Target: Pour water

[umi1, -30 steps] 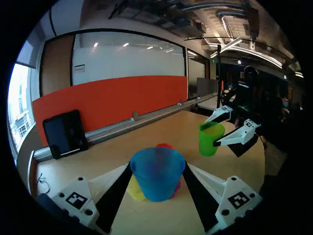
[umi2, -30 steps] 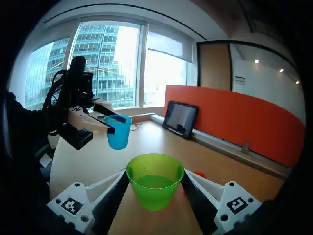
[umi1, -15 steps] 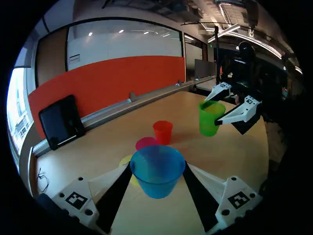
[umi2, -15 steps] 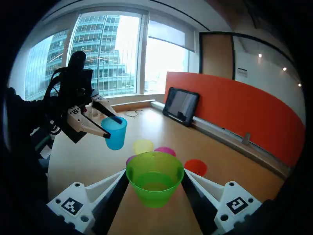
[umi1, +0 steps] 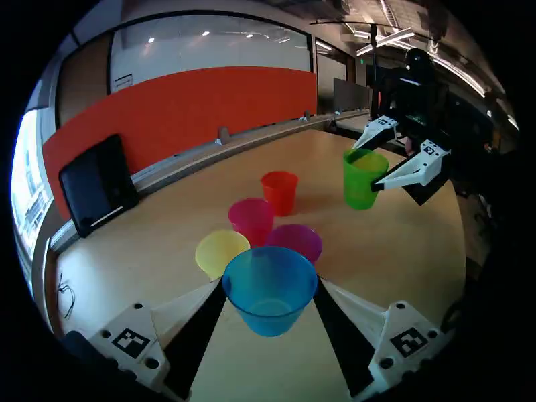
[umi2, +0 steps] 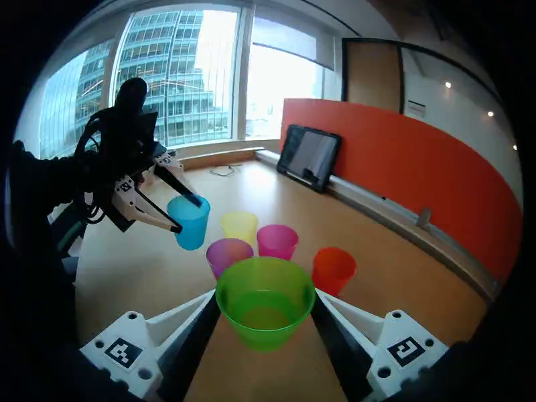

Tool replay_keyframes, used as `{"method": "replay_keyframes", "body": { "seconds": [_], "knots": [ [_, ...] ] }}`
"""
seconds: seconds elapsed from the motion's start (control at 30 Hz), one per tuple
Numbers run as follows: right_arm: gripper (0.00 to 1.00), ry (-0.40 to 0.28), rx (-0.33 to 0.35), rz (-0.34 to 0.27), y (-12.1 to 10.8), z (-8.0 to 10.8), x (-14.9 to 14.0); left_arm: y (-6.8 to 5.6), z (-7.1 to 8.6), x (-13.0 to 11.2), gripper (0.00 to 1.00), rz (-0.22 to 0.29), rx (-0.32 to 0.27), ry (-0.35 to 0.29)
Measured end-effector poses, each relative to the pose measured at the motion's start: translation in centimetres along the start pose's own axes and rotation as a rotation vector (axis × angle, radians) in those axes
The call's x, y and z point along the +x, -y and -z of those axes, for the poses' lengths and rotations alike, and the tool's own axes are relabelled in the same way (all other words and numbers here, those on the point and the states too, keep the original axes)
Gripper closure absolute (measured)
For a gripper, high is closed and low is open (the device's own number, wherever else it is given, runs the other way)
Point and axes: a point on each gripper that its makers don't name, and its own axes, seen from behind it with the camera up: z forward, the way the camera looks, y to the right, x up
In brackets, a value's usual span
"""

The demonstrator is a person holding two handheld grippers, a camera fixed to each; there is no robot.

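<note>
Light, flimsy-looking plastic cups: squeeze gently, mid-wall
Left gripper (umi1: 269, 287) fingers clench the blue cup (umi1: 269, 305); right gripper (umi2: 265, 298) fingers clench the part-filled green cup (umi2: 265, 321).

On table (umi1: 402, 248), four cups (umi1: 253, 218) clustered; tablet (umi1: 94, 184) behind, by partition (umi1: 187, 110). Before cluster, near cup (umi1: 269, 301) in left gripper (umi1: 269, 285); right-rear, far cup (umi1: 360, 181) in right gripper (umi1: 366, 167).

Bright daylight glares through the windows (umi2: 181, 74), ceiling lights (umi1: 395, 43) glow, edges curve.

blue cup (umi1: 269, 291), green cup (umi2: 265, 303): lifted | yellow cup (umi1: 221, 251), pink cup (umi1: 251, 218), purple cup (umi1: 295, 240), red cup (umi1: 279, 191): revealed
</note>
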Motion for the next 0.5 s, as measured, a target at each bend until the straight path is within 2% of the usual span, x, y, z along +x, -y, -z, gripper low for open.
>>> {"method": "replay_keyframes", "body": {
  "seconds": [0.27, 0.5],
  "knots": [
    [0.08, 0.044, -0.009, 0.001, -0.7, -0.7, -1.6, 0.0, -1.2, -2.3, 0.11, -0.001, -0.007, 0.045],
    [0.08, 0.074, -0.016, 0.016, -1.0, -1.1, -2.8, 0.1, -1.8, -3.2, 0.11, 0.014, -0.013, 0.054]
  ]
}}
